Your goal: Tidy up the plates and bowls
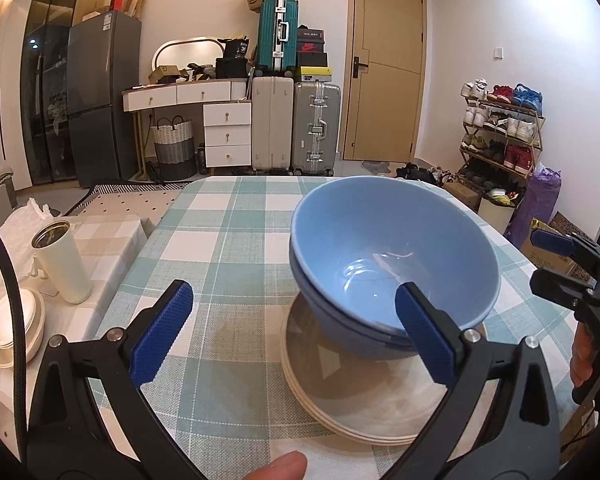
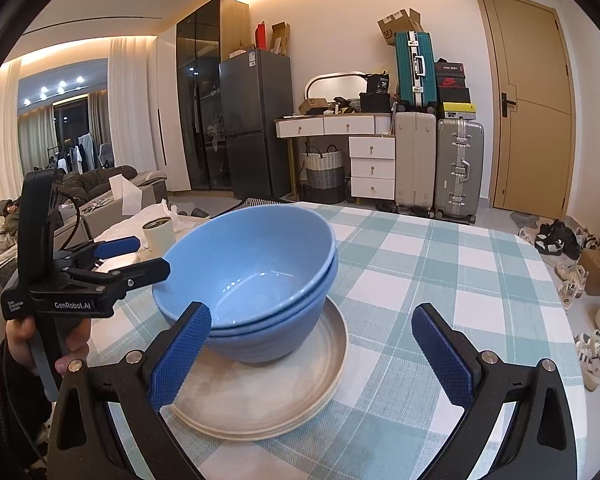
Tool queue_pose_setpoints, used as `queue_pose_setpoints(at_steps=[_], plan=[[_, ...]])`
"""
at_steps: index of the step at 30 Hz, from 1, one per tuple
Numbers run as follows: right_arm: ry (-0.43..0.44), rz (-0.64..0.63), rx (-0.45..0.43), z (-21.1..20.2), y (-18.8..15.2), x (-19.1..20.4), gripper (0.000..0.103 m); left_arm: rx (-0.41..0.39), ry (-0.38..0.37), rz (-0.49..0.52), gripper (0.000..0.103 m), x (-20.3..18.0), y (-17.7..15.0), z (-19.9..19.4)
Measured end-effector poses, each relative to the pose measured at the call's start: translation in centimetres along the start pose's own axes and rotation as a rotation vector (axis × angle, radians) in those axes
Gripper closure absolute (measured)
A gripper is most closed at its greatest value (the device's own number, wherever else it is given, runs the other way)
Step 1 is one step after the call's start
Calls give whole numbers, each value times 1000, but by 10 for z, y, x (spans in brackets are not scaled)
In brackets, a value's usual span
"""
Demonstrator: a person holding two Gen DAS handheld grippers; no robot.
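Sitting tilted on the stack of plates [image 2: 260, 404], the two nested blue bowls [image 2: 252, 280] look likely to slide or tip if either claw nudges a rim. The left claw [image 1: 294, 330] stands wide open and empty, the bowls just ahead of its right finger; the right claw [image 2: 312, 354], equally wide and empty, has them beyond its left finger. Both point gently downward across the checked tablecloth [image 2: 440, 280].

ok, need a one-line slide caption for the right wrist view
Open right gripper faces two nested blue bowls on stacked beige plates, checked tablecloth beneath; open left gripper alongside.
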State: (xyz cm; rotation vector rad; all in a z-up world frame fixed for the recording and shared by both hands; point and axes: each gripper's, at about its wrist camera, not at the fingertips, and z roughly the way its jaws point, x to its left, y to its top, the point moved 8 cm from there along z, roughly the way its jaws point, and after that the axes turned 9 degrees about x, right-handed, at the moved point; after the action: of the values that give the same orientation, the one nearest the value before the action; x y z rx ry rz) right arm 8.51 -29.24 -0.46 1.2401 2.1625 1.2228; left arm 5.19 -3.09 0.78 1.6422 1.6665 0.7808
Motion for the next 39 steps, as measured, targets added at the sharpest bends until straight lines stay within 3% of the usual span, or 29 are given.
queue_pose_setpoints(at_steps=[16, 39], plan=[[39, 3, -13, -7, -33, -1, 1, -66, -66, 27, 2, 10, -14, -14], [25, -11, -17, -6, -47, 3, 1, -88, -65, 13, 2, 29, -31, -6]])
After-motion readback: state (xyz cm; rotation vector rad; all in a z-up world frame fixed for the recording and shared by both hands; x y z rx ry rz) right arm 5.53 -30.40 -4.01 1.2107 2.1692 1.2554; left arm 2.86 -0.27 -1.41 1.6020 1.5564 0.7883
